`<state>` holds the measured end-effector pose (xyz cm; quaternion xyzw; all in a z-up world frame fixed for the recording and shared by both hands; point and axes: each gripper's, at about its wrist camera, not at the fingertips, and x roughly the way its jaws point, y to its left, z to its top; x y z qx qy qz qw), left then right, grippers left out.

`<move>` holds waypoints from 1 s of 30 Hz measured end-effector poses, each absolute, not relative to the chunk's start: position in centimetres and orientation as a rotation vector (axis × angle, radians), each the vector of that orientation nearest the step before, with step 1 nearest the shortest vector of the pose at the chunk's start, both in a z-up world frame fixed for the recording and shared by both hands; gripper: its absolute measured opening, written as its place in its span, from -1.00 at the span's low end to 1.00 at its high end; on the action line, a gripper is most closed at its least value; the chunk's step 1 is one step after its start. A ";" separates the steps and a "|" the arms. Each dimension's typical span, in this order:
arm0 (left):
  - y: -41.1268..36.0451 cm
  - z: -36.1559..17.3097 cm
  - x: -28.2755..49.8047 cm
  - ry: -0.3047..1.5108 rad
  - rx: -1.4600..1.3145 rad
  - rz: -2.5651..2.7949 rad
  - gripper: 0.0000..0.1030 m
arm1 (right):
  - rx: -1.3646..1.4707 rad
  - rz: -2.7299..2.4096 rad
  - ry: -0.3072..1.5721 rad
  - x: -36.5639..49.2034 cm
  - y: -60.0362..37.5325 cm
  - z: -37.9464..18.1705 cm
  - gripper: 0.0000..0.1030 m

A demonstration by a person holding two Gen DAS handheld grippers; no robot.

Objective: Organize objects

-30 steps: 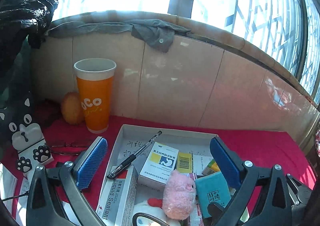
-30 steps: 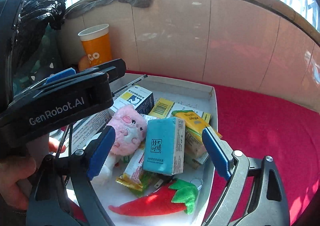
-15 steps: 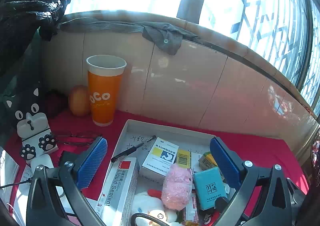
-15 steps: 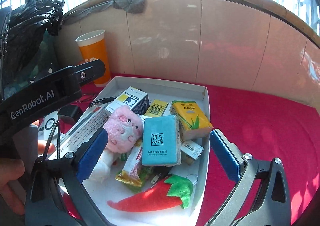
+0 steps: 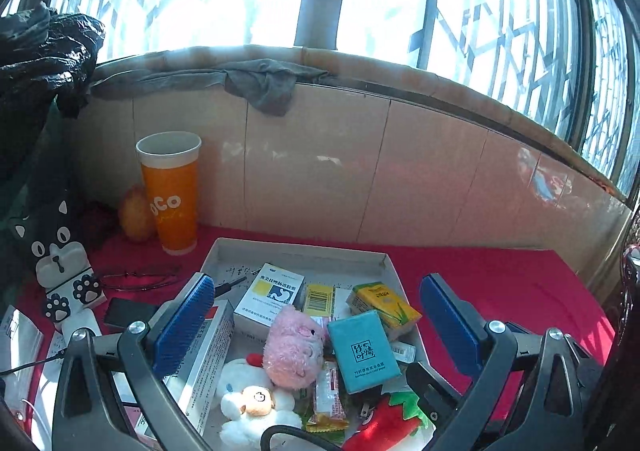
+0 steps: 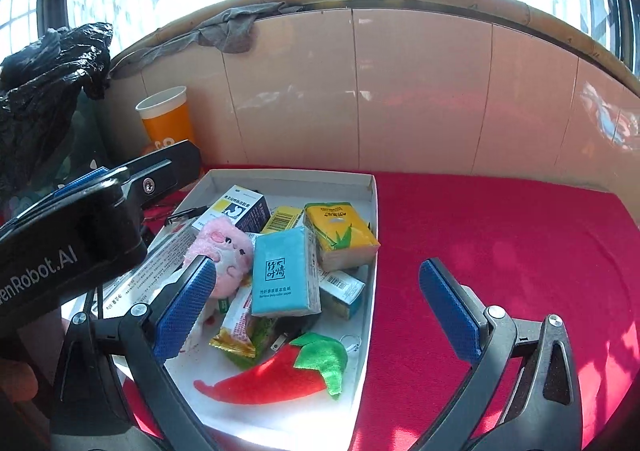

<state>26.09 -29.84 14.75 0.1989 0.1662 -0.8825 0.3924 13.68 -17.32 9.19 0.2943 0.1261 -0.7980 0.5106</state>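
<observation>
On the red-covered table (image 6: 500, 235), a white tray (image 6: 370, 211) holds a teal tissue pack (image 6: 286, 271) reading "Bamboo pulp color paper". Right gripper (image 6: 316, 311), fingers just spread wide on nothing, frames that pack at 11 o'clock. Left gripper (image 5: 316, 327), marked "GenRobot.AI", also gapes empty; the "oco" cup (image 5: 171, 191) stands at 10 o'clock.

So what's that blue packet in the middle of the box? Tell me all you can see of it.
The blue packet is a soft, plastic-wrapped tissue pack, teal with dark characters and small print reading bamboo pulp color paper; its sides show white. It lies tilted on top of the pile in the white box, beside the pink plush and leaning against the yellow carton. No gripper touches it.
</observation>
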 end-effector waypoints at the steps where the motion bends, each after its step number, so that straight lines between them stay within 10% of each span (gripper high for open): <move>1: -29.5 14.9 26.2 0.417 0.503 -2.234 1.00 | 0.708 -1.923 0.296 13.6 -17.0 9.3 0.99; 30: -19.4 16.9 28.7 0.325 0.528 -2.087 1.00 | 0.600 -2.088 0.248 13.2 -6.5 12.6 0.99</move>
